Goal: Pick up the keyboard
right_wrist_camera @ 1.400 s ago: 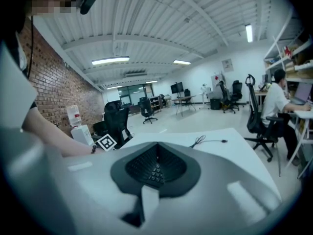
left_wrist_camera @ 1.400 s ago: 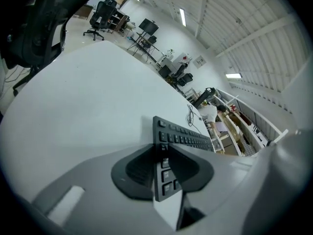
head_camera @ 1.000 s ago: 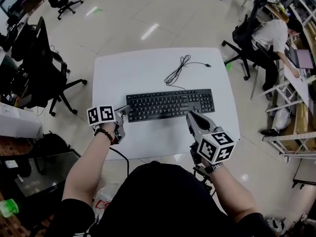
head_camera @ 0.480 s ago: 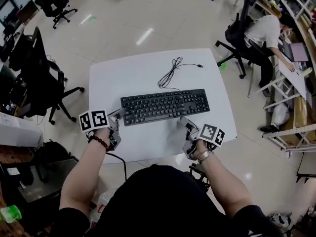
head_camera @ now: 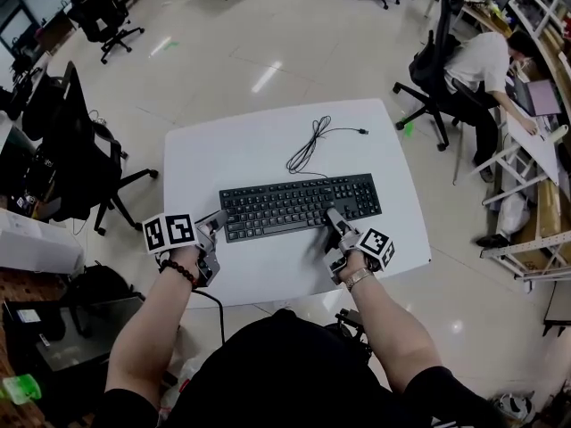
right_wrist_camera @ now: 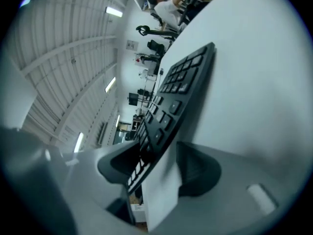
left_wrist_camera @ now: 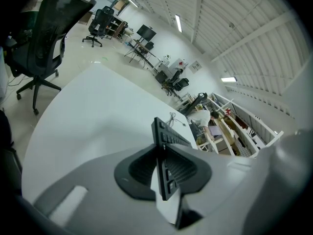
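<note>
Toward the surface's near edge: flat black plastic keyboard [head_camera: 300, 205] on the white rectangular table [head_camera: 268, 141].
My left gripper [head_camera: 219, 222]: clamped on keyboard's left end.
My right gripper [head_camera: 332, 218]: jaws opening, keyboard's near edge between them, ungripped.

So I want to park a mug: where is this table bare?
Bare: the table's far left corner, left of the cable; the far right corner, behind the keyboard; the strip right of the keyboard. Crowded: the middle.
</note>
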The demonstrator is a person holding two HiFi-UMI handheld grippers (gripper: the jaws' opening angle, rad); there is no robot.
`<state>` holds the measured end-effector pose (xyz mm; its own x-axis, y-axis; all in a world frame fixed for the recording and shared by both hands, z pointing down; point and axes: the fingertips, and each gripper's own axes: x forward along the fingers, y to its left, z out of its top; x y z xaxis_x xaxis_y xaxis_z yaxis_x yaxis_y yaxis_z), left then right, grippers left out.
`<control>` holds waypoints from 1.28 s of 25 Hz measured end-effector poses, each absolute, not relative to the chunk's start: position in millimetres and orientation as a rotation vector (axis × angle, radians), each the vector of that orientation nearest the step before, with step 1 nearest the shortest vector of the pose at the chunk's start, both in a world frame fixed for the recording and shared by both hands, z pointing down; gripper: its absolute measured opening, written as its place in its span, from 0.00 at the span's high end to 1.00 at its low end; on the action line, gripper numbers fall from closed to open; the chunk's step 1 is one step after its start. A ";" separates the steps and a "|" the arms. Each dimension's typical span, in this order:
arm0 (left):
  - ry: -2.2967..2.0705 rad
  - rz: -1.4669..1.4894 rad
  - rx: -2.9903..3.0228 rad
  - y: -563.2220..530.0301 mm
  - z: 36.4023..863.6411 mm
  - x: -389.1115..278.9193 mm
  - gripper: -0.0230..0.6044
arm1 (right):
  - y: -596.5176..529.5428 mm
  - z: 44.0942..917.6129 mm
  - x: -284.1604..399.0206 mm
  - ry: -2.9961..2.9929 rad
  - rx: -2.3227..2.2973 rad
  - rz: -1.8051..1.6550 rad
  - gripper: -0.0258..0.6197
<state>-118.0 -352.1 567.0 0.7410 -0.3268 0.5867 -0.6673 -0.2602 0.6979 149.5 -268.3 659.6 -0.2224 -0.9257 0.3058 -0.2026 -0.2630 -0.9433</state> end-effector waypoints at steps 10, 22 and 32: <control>-0.775 0.385 1.860 -349.6 569.9 -117.0 0.86 | -285.3 650.6 160.7 1.364 -1.347 -1.440 0.75; -0.691 0.164 1.912 -352.2 547.7 -124.2 0.86 | -278.2 560.4 157.3 1.601 -1.393 -1.285 0.79; -0.624 -0.028 2.011 -358.7 499.4 -130.9 0.85 | -278.2 464.0 142.9 1.817 -1.412 -1.091 0.80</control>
